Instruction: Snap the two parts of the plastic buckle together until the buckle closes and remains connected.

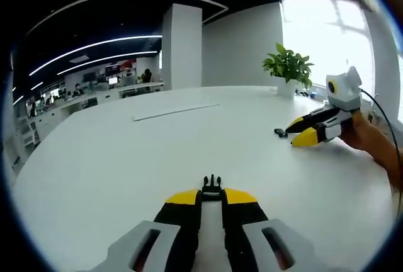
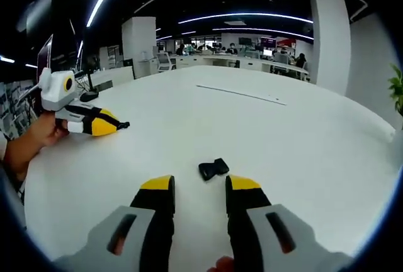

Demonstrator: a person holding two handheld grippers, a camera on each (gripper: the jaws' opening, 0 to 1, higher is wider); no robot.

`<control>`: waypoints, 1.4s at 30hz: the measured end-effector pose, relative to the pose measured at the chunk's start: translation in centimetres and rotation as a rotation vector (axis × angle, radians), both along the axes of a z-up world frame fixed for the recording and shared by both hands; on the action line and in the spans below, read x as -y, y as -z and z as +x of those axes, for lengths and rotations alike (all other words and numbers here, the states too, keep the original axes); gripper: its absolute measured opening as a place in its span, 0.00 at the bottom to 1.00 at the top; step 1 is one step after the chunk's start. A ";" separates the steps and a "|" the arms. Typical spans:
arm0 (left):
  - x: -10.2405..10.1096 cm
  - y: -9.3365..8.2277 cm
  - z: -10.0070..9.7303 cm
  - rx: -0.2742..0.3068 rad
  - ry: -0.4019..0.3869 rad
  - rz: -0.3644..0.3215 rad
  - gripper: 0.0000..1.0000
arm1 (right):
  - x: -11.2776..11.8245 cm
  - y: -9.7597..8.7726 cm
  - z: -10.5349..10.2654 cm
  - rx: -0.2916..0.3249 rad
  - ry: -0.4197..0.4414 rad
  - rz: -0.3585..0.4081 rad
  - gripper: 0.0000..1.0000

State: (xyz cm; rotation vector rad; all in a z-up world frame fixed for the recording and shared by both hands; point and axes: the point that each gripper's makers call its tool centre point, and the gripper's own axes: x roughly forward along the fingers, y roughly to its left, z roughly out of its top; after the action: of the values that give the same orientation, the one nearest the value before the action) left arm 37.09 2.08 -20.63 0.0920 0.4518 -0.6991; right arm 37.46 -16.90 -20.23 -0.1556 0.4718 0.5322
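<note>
left gripper view: your left gripper [image 1: 211, 195] is pinching one buckle half [image 1: 211, 186] at 6 o'clock, prongs poking out over the white table [image 1: 126, 158]. the right gripper [image 1: 301, 131] sits at 3 o'clock.

right gripper view: your right gripper [image 2: 198, 187] is spread, the other buckle half [image 2: 213, 169] lying loose on the table just ahead. grab it skewed and, i judge, the prongs won't line up; it may skid away.

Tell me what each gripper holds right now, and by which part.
The left gripper is shut on one buckle part, pinching its rear end, prongs pointing forward. The right gripper is open, holding nothing; the other buckle part lies on the table.
</note>
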 end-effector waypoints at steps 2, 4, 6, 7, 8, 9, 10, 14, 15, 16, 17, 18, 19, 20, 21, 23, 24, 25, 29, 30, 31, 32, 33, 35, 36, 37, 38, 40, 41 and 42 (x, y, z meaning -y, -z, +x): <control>0.0 0.0 0.0 0.005 0.002 -0.006 0.12 | 0.1 0.0 0.2 0.004 0.003 -0.003 0.32; 0.0 0.0 -0.1 0.008 0.004 -0.009 0.12 | -0.1 -0.1 0.3 0.007 0.000 0.006 0.32; 0.0 0.0 -0.1 0.008 0.006 -0.009 0.12 | -0.2 -0.1 0.5 0.010 -0.001 0.012 0.32; -0.1 0.0 0.1 0.006 0.006 -0.011 0.12 | -0.2 -0.1 0.6 0.013 -0.003 0.012 0.32; -0.1 0.0 0.2 0.005 0.006 -0.012 0.12 | -0.2 -0.1 0.7 0.016 -0.005 0.013 0.32; -0.1 0.0 0.2 0.006 0.005 -0.013 0.12 | -0.2 -0.1 0.8 0.018 -0.006 0.014 0.32; -0.1 0.0 0.3 0.007 0.005 -0.013 0.12 | -0.3 -0.1 0.8 0.020 -0.009 0.014 0.32; -0.1 0.0 0.3 0.008 0.005 -0.016 0.12 | -0.5 -0.2 1.0 0.024 -0.017 0.017 0.33; -0.1 0.0 0.3 0.008 0.005 -0.016 0.12 | -0.5 -0.3 1.0 0.027 -0.024 0.015 0.33; -0.1 0.0 0.3 0.008 0.006 -0.016 0.12 | -0.7 -0.3 1.0 0.030 -0.029 0.013 0.33; -0.2 0.0 0.3 0.008 0.005 -0.016 0.12 | -0.8 -0.4 1.1 0.033 -0.034 0.013 0.33; -0.2 0.0 0.3 0.009 0.007 -0.015 0.12 | -1.0 -0.3 1.2 0.039 -0.048 0.010 0.33; -0.2 0.0 0.3 0.009 0.007 -0.015 0.12 | -1.1 -0.4 1.3 0.041 -0.053 0.010 0.33; -0.2 0.0 0.3 0.009 0.007 -0.017 0.12 | -1.2 -0.3 1.3 0.041 -0.056 0.010 0.33; -0.2 0.0 0.3 0.010 0.007 -0.018 0.12 | -1.2 -0.4 1.3 0.041 -0.059 0.011 0.33; -0.2 0.0 0.3 0.010 0.007 -0.018 0.12 | -0.9 -0.7 1.4 0.052 -0.050 0.018 0.32; -0.2 0.0 0.3 0.011 0.007 -0.017 0.12 | -0.7 -0.9 1.5 0.060 -0.042 0.020 0.32; -0.1 0.0 0.3 0.012 0.007 -0.017 0.12 | -0.5 -1.0 1.6 0.064 -0.035 0.023 0.31; -0.1 0.0 0.4 0.013 0.006 -0.016 0.12 | 0.1 -0.7 1.7 0.044 0.003 0.020 0.27; -0.1 0.0 0.4 0.013 0.006 -0.016 0.12 | 0.2 -0.6 1.6 0.039 0.010 0.015 0.25; -0.1 0.0 0.4 0.013 0.007 -0.017 0.12 | 0.2 -0.6 1.6 0.038 0.012 0.016 0.24; -0.1 0.0 0.4 0.013 0.007 -0.017 0.12 | 0.4 -0.7 1.7 0.048 0.017 0.012 0.21; -0.1 0.0 0.4 0.014 0.006 -0.016 0.12 | 0.6 -0.7 1.8 0.052 0.031 0.004 0.20; -0.1 0.1 0.4 0.014 0.006 -0.016 0.12 | 1.0 -0.6 1.9 0.053 0.044 -0.016 0.20; -0.1 0.1 0.4 0.014 0.006 -0.015 0.12 | 1.0 -0.5 1.9 0.050 0.049 -0.015 0.20; -0.1 0.1 0.4 0.015 0.006 -0.014 0.12 | 1.0 -0.5 1.9 0.048 0.051 -0.010 0.20; 0.0 0.1 0.4 0.016 0.006 -0.013 0.12 | 1.0 -0.5 1.8 0.046 0.050 -0.009 0.20; 0.0 0.0 0.5 0.017 0.005 -0.012 0.12 | 0.8 -0.5 1.8 0.043 0.048 -0.003 0.19; 0.0 0.0 0.5 0.018 0.005 -0.011 0.12 | 0.8 -0.4 1.9 0.040 0.047 -0.002 0.19; 0.0 0.0 0.5 0.019 0.005 -0.010 0.12 | 0.7 -0.4 1.7 0.038 0.046 -0.006 0.19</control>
State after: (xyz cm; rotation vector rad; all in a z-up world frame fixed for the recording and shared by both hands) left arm 37.56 2.10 -20.68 0.0905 0.4302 -0.7051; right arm 39.20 -17.62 -19.88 -0.1596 0.4389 0.4816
